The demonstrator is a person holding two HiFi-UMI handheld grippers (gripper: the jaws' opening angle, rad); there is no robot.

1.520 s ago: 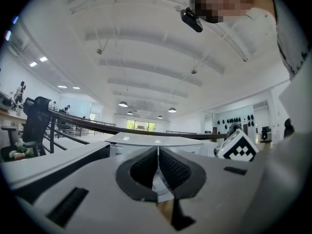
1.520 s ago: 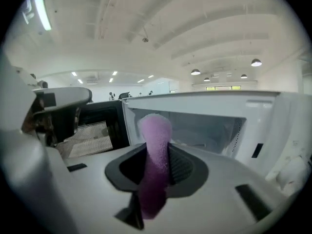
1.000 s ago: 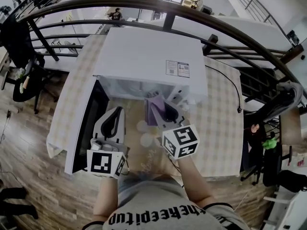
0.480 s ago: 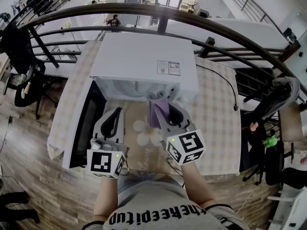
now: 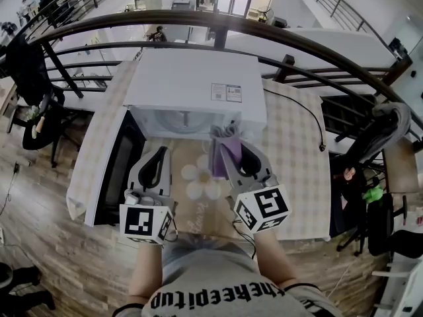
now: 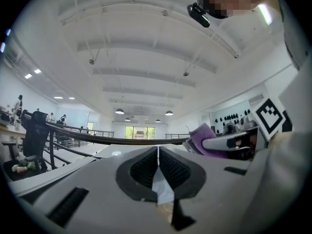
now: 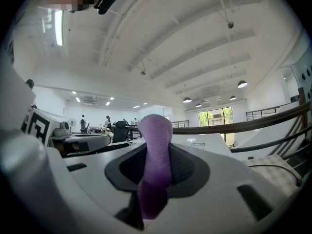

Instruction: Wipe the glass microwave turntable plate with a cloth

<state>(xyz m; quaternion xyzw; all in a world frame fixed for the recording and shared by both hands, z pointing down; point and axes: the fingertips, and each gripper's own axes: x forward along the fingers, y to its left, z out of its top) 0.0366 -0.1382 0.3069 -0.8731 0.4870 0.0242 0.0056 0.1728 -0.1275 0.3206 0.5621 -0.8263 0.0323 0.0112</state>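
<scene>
My right gripper (image 5: 228, 142) is shut on a purple cloth (image 5: 225, 154) and holds it up in front of the open white microwave (image 5: 192, 78). In the right gripper view the cloth (image 7: 155, 155) stands upright between the jaws of that gripper (image 7: 156, 130). My left gripper (image 5: 158, 158) hangs beside it, near the open door (image 5: 115, 170). Its jaws (image 6: 157, 155) are shut with nothing seen between them. A pale round shape, apparently the glass turntable plate (image 5: 185, 119), shows faintly inside the cavity. Both grippers are outside the cavity.
The microwave stands on a table with a checked cloth (image 5: 297, 164) that has a flower print (image 5: 199, 180) under the grippers. A black cable (image 5: 310, 121) runs across the table's right side. A dark curved railing (image 5: 297, 32) runs behind; chairs stand on both sides.
The right gripper with the purple cloth has drawn back slightly toward me and to the right. The left gripper has barely moved. The head camera has shifted a little.
</scene>
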